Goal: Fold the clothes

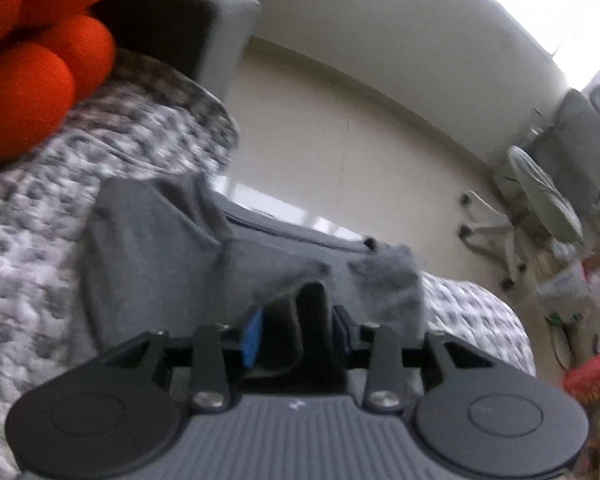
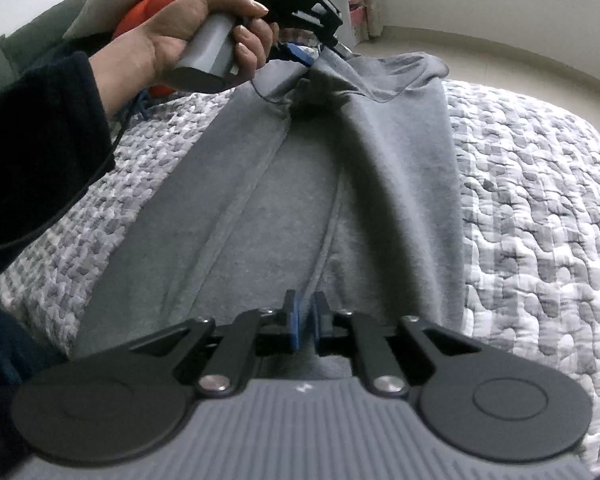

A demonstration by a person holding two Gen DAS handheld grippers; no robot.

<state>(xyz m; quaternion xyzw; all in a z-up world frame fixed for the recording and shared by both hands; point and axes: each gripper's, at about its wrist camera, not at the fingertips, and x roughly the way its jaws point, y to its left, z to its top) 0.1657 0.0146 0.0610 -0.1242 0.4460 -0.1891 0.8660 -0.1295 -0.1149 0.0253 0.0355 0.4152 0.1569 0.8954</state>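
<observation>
A grey fleece garment (image 2: 284, 200) lies lengthwise on a grey-and-white quilted bedspread (image 2: 520, 200), its side edges folded inward along two seams. My right gripper (image 2: 306, 312) is at the near end, its jaws almost together and pinching the hem. At the far end a hand (image 2: 180, 36) holds my left gripper (image 2: 316, 56), and the cloth rises in a peak up to it. In the left wrist view the left gripper (image 1: 298, 320) has its jaws apart. A loose fold of the garment (image 1: 152, 248) stands between them, and the blue pad (image 1: 254, 336) is bare.
An orange plush toy (image 1: 32, 80) sits at the head of the bed beside a grey upholstered block (image 1: 204, 28). Pale floor runs beyond the bed's edge. An office chair (image 1: 540, 200) and scattered items stand by the far wall. A dark sleeve (image 2: 32, 152) crosses the left.
</observation>
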